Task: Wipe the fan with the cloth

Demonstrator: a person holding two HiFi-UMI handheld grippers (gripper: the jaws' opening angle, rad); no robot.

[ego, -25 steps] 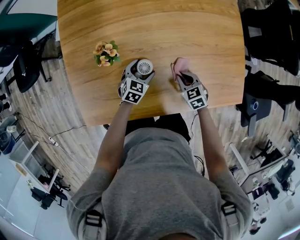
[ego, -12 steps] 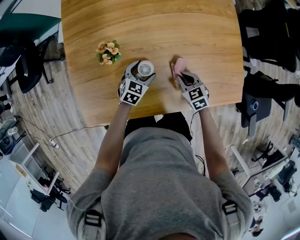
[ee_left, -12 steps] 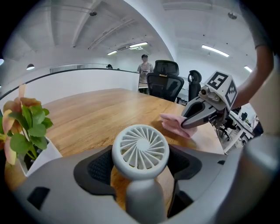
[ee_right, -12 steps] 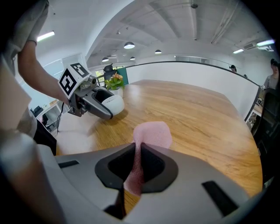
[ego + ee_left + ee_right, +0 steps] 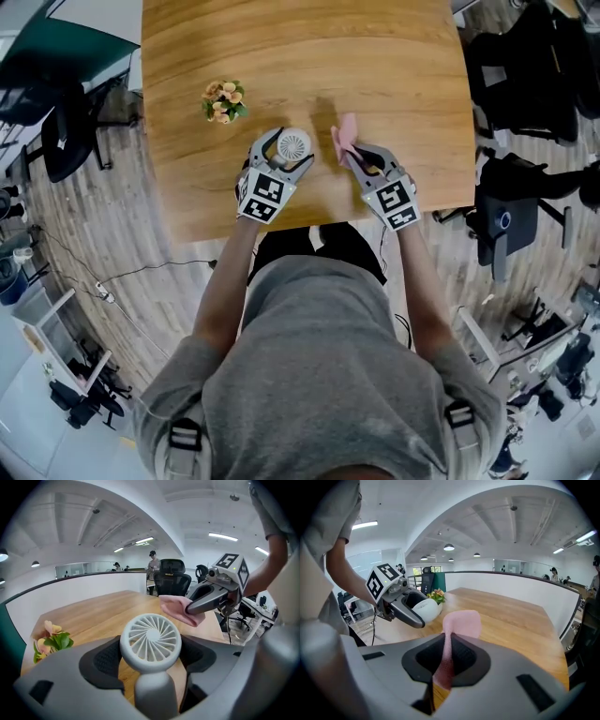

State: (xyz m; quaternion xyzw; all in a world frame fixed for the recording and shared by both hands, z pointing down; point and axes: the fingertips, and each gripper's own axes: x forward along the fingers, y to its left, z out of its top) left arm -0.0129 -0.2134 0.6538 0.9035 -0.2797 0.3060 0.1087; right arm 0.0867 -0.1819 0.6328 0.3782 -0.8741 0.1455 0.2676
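A small white fan with a round grille is clamped between the jaws of my left gripper and held above the wooden table. The fan's stem runs down toward the camera in the left gripper view. My right gripper is shut on a pink cloth, whose free end sticks out past the jaws. In the left gripper view the cloth hangs just right of the fan, apart from it. The right gripper view shows the fan at the left.
A small pot of orange flowers stands on the table to the left of the fan. The table's near edge lies just under both grippers. Black office chairs stand on the right, a dark chair on the left.
Both grippers have risen from the table, the left one with the fan and the right one with the cloth. The two have come slightly closer together.
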